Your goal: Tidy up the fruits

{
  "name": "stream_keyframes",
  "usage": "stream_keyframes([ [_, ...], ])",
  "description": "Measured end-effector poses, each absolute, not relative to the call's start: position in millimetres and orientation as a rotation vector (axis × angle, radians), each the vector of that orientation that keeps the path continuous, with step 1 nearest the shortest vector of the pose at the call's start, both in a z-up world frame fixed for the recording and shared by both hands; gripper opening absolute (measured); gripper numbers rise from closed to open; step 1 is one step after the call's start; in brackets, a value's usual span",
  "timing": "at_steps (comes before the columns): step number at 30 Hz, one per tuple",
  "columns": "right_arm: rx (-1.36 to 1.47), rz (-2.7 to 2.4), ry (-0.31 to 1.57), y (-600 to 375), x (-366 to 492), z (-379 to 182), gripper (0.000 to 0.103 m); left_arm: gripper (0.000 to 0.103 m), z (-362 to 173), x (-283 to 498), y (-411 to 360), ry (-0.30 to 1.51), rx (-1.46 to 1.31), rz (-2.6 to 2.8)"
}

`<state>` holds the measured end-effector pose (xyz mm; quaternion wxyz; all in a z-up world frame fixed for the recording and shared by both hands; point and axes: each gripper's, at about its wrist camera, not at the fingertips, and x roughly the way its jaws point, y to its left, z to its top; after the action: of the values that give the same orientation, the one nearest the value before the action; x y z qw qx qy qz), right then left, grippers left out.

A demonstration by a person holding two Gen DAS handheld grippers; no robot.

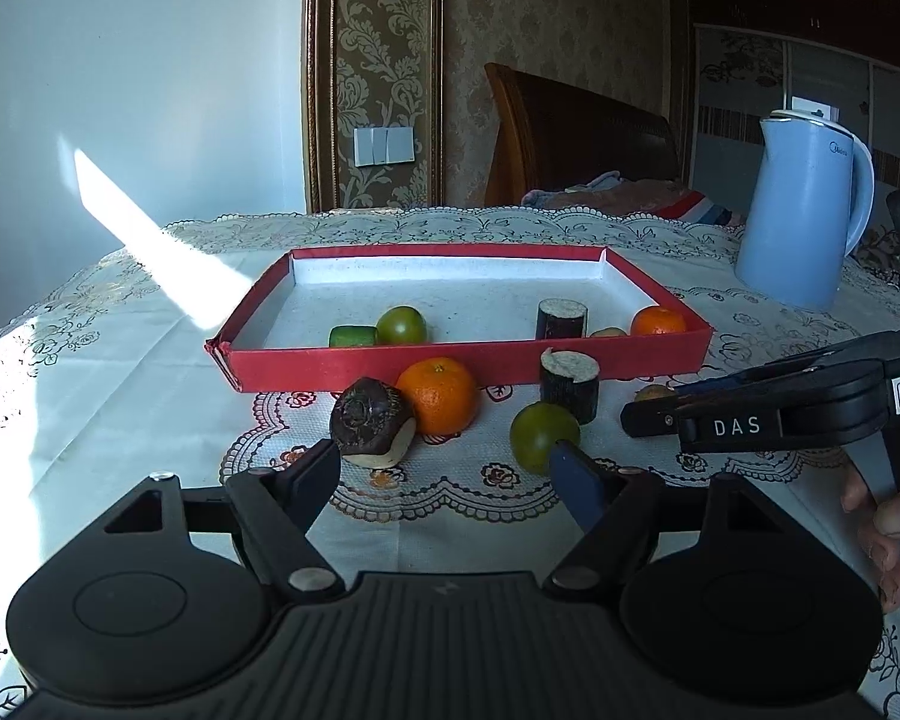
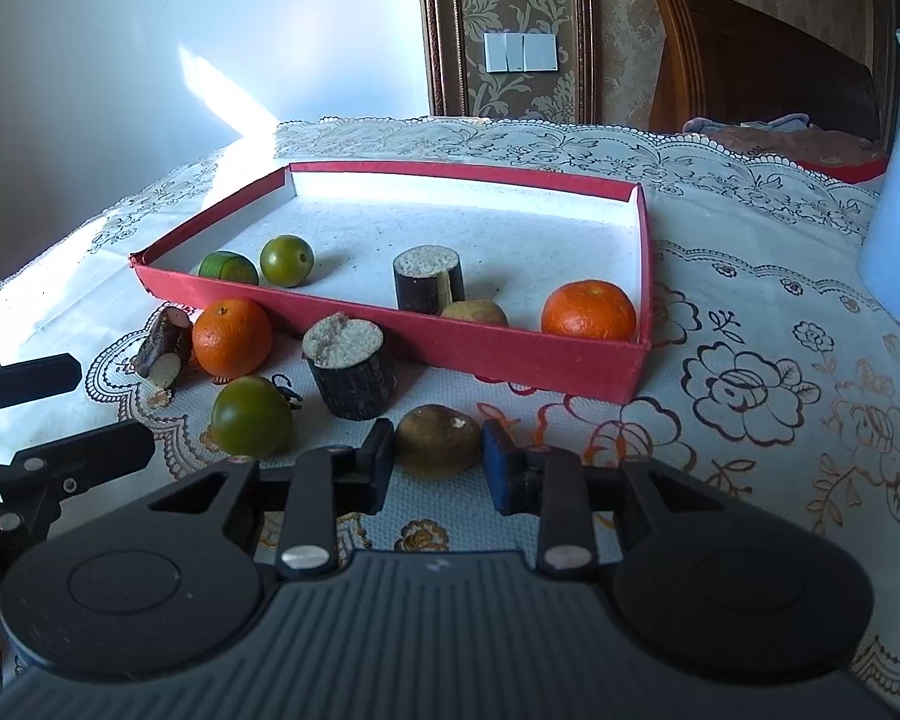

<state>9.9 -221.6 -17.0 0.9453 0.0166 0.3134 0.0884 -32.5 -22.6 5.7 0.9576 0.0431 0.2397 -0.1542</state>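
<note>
The left gripper (image 1: 450,468) stands wide open and empty, one finger tip near a dark brown peeled chestnut-like piece (image 1: 371,429), the other in front of a round green fruit (image 1: 543,435). The right gripper (image 2: 439,459) has its pads closed against a small brown round fruit (image 2: 438,438) lying on the cloth near the table's front edge. Just before the shallow red cardboard tray (image 2: 510,354) lie an orange tangerine (image 2: 232,337) and a dark cut sugarcane stub (image 2: 349,369). Inside the tray sit a green piece, a green fruit, another stub, a brown fruit and a tangerine along its near wall. A pale blue kettle (image 1: 807,210) stands at the lace-covered table's (image 1: 120,372) right side; patterned wallpaper and a wooden headboard lie behind.
</note>
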Motion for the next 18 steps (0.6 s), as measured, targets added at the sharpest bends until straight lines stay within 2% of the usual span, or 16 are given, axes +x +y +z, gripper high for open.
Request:
stream_keyframes([
  [3, 0.044, 0.173, 0.632, -223.4, 8.7, -16.3, 0.029, 0.077, 8.0, -29.4, -37.9, 0.487, 0.113, -0.333],
  [5, 0.053, 0.174, 0.625, -225.9, 6.6, -15.2, 0.029, 0.066, 8.2, -26.7, -47.5, 0.497, 0.134, -0.354],
  [6, 0.058, 0.169, 0.623, -227.4, 5.5, -14.8, 0.029, 0.064, 8.0, -24.4, -53.2, 0.507, 0.144, -0.370],
  [18, 0.130, 0.156, 0.603, -246.6, -1.1, -15.7, 0.030, 0.060, 0.9, -6.3, -78.3, 0.556, 0.150, -0.393],
])
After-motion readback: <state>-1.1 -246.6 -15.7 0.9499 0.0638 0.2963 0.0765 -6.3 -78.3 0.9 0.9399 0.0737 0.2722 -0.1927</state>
